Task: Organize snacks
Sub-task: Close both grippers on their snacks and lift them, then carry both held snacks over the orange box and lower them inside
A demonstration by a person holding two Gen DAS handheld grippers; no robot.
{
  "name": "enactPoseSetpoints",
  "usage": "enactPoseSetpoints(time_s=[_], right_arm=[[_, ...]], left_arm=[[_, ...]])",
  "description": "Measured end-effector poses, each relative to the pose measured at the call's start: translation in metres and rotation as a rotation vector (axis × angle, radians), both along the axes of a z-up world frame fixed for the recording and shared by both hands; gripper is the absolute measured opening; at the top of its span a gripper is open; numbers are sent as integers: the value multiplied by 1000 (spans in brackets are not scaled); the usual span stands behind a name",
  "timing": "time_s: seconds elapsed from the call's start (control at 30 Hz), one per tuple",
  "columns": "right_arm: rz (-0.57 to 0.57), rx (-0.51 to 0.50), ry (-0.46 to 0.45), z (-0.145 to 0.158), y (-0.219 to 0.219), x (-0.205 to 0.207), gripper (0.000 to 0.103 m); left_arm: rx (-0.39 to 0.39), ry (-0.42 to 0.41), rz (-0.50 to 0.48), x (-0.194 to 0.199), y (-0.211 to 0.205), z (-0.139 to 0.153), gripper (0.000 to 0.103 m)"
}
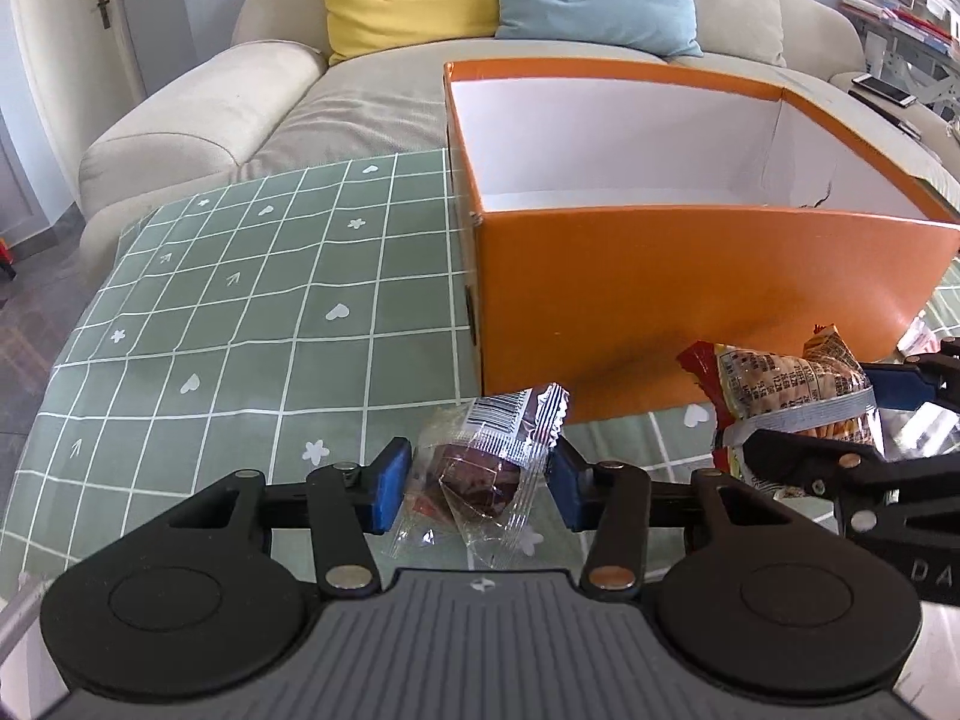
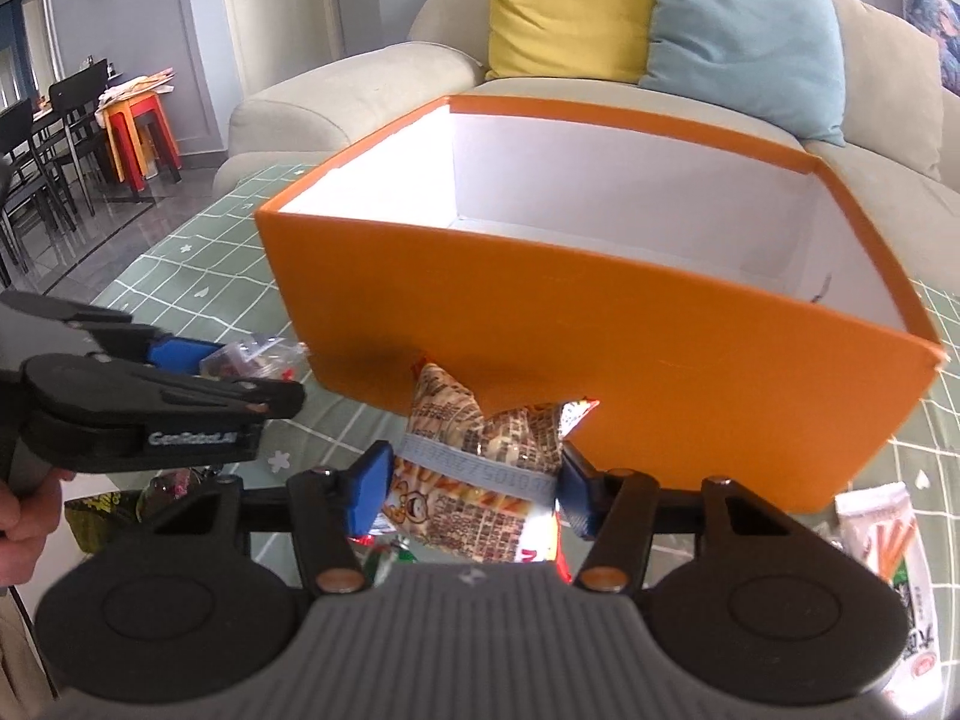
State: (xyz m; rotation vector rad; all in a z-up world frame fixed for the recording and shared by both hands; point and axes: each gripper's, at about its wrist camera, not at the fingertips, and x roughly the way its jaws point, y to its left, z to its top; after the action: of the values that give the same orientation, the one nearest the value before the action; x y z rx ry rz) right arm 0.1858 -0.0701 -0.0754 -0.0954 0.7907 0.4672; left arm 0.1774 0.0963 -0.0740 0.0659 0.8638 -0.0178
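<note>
The left gripper is clamping its blue pads on a small clear-plastic sachet holding a dark brown cake, just above the green grid-patterned tablecloth. The right gripper is closing its pads on a crinkly red-and-orange printed foil snack bag; contact looks firm on both sides. Both packets are hanging just in front of the near wall of the open orange cardboard box with a white interior, which appears empty.

Judgement: each packet is needing a lift clear of the rim before travelling forward, as the near wall is standing tall. The wrappers are thin, slippery and crushable, so moderate pressure is advisable. Further packets are lying on the cloth beside the box.
</note>
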Motion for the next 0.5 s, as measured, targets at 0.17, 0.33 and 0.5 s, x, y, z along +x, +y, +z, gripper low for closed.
enactPoseSetpoints(time_s=[0.17, 0.33, 0.5], right_arm=[[-19, 13, 6, 6, -14, -6, 56], [-22, 12, -12, 21, -24, -14, 56], [-31, 14, -33, 37, -33, -23, 56]], left_arm=[[-2, 0, 15, -12, -9, 10, 55], [-21, 0, 27, -28, -19, 24, 55], [-47, -32, 26, -42, -30, 41, 55]])
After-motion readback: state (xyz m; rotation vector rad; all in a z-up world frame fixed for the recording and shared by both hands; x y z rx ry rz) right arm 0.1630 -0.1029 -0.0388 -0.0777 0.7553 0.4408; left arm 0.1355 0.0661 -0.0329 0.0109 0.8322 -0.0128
